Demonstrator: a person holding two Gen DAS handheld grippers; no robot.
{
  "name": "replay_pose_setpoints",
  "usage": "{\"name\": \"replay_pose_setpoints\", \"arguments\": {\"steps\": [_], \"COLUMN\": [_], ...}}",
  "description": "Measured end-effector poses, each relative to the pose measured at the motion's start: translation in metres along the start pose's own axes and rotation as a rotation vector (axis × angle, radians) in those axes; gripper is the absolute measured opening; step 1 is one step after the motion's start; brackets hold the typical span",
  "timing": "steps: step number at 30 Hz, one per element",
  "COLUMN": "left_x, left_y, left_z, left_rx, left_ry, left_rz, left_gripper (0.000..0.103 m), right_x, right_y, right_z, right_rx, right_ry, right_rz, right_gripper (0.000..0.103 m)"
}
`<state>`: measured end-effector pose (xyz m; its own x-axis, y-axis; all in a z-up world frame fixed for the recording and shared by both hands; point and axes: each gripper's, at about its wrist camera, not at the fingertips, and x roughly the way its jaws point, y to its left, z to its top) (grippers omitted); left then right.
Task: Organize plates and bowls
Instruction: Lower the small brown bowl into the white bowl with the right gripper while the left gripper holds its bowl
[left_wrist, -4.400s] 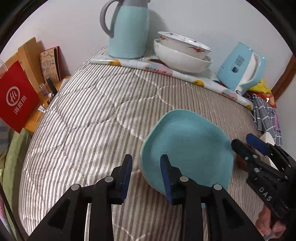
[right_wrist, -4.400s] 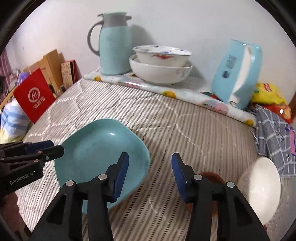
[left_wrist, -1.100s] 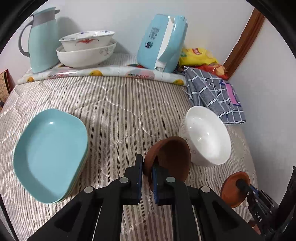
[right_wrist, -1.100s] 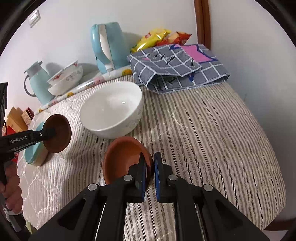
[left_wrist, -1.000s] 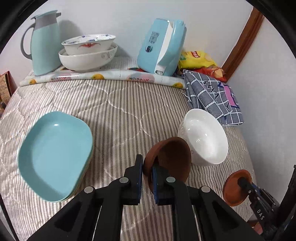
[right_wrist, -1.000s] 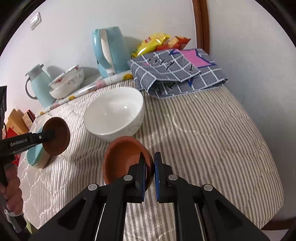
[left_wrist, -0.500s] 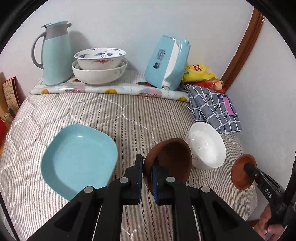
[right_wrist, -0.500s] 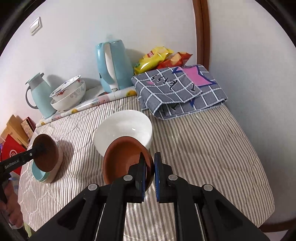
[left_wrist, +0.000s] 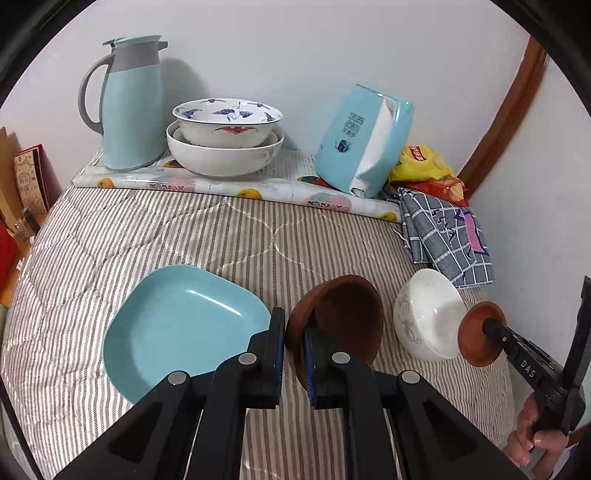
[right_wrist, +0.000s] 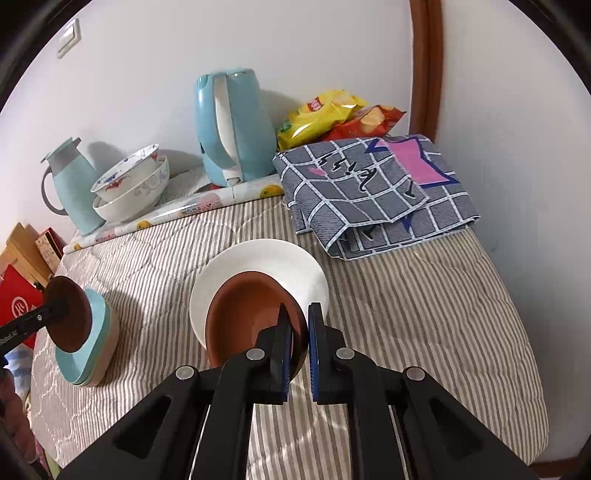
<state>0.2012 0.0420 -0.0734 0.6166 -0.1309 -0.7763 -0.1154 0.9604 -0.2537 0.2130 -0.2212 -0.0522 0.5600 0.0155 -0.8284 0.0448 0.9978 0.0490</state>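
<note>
My left gripper (left_wrist: 294, 334) is shut on the rim of a brown bowl (left_wrist: 343, 321) and holds it above the striped cover, beside the stack of teal plates (left_wrist: 177, 325). My right gripper (right_wrist: 299, 325) is shut on the rim of a second brown bowl (right_wrist: 247, 317) and holds it over the white bowl (right_wrist: 266, 258). In the left wrist view the white bowl (left_wrist: 428, 314) stands at the right, with the right gripper's brown bowl (left_wrist: 478, 338) next to it. In the right wrist view the left gripper's bowl (right_wrist: 70, 314) hangs by the teal plates (right_wrist: 92, 350).
At the back stand a teal thermos (left_wrist: 129, 103), two stacked patterned bowls (left_wrist: 225, 140) and a blue kettle (left_wrist: 365, 140) on a fruit-print mat. Chip bags (right_wrist: 332, 114) and a folded checked cloth (right_wrist: 373, 192) lie at the back right. The cover's edge drops off at the right.
Both grippers have lifted and pulled back with their brown bowls. The right one's bowl now hangs over the white bowl. The left one's bowl has come closer to the teal plates.
</note>
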Motion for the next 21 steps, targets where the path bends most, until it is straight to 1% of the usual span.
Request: {"name": "replay_pose_setpoints", "arguments": {"steps": [21], "left_x": [0.035], "left_y": [0.011], "left_z": [0.014], "left_rx": [-0.011], "left_ry": [0.033], "left_rz": [-0.003], "left_gripper": [0.010], "right_x": [0.074], "right_y": [0.018], "right_z": [0.015], "right_rx": [-0.077], "right_ry": [0.127], "right_rz": [-0.017], "right_gripper": [0.008]}}
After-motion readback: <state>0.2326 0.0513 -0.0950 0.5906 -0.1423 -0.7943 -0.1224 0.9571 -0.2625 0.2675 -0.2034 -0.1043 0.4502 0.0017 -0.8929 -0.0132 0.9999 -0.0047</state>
